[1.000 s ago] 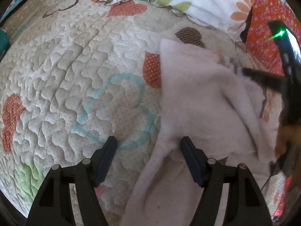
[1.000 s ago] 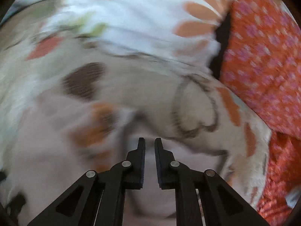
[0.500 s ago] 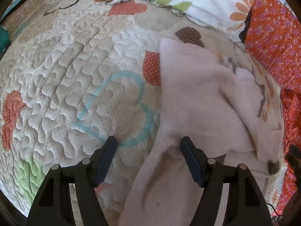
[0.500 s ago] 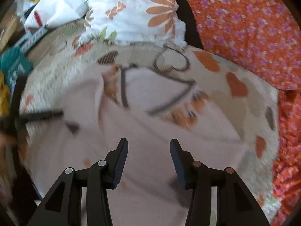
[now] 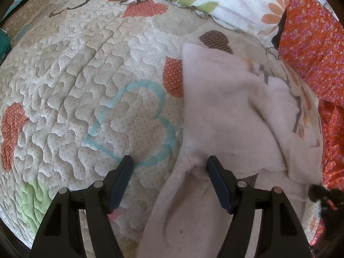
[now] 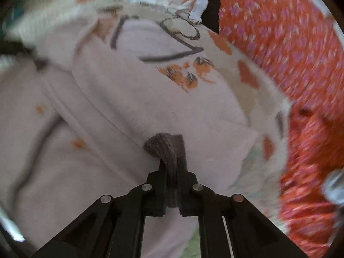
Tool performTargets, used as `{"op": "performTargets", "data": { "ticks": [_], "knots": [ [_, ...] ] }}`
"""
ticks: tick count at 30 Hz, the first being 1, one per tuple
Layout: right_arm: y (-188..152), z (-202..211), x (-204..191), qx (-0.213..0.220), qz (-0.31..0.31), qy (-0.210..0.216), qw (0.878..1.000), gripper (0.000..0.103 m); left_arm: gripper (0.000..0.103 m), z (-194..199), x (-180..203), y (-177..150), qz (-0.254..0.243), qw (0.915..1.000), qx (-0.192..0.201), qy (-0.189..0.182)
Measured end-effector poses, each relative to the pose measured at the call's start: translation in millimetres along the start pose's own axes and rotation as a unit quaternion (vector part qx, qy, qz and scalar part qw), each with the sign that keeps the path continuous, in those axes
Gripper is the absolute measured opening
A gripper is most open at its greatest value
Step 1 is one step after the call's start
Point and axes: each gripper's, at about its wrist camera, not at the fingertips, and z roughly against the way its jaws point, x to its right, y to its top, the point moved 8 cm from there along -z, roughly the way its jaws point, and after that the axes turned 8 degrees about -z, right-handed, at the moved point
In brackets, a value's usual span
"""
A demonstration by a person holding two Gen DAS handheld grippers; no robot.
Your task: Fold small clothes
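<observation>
The right claw [image 6: 172, 169], spread wide half a second before, had pinched the garment's grey cuff [image 6: 166, 148]. The left claw [image 5: 169, 169] stayed spread over the pink garment [image 5: 225, 111] on the quilt [image 5: 86, 75]; it gripped nothing.

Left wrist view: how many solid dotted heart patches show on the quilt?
4. Orange heart at top under the floral pillow; brown one above the garment; orange one partly tucked under its left edge; orange one at far left. Others may be covered.
</observation>
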Motion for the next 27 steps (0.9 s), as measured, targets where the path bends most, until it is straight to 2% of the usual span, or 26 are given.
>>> {"op": "performTargets", "data": {
  "ticks": [1,3,5,7,9,10,11,15,20,23,25,27],
  "knots": [
    [5,11,2,0.003,-0.028,0.045,0.999,0.007,0.07,0,-1,0,0.001,1.0,-0.001,-0.002],
    [25,37,18,0.03,-0.091,0.122,0.988,0.007,0.07,0,-2,0,0.003,1.0,-0.001,-0.004],
    [44,46,45,0.05,-0.142,0.142,0.978,0.007,0.07,0,-2,0,0.002,1.0,-0.001,-0.001],
    [58,33,78,0.056,-0.185,0.095,0.977,0.01,0.071,0,-1,1,-0.003,1.0,-0.001,0.003],
    [62,6,109,0.032,-0.216,0.026,0.976,0.029,0.071,-2,1,1,-0.006,1.0,-0.001,0.004],
    [61,-4,116,0.016,-0.22,0.0,0.975,0.029,0.071,-2,1,1,-0.007,1.0,-0.001,0.002],
    [62,-7,118,0.013,-0.22,-0.008,0.975,0.029,0.071,-2,1,1,-0.007,1.0,-0.001,0.0],
    [68,5,95,0.046,-0.199,0.013,0.979,0.042,0.071,-2,-1,2,-0.003,1.0,-0.002,-0.008],
    [83,10,33,0.061,-0.135,0.036,0.988,0.046,0.071,7,-1,2,-0.008,0.9998,0.01,-0.016],
    [83,7,6,0.057,-0.134,0.064,0.987,0.047,0.07,19,-16,7,-0.008,0.9993,0.035,0.013],
    [81,2,-12,0.051,-0.127,0.079,0.987,0.047,0.07,20,-34,9,0.006,0.9985,0.036,0.041],
    [77,0,-29,0.05,-0.115,0.082,0.989,0.049,0.069,19,-49,9,0.033,0.9985,0.026,0.034]
  ]
}}
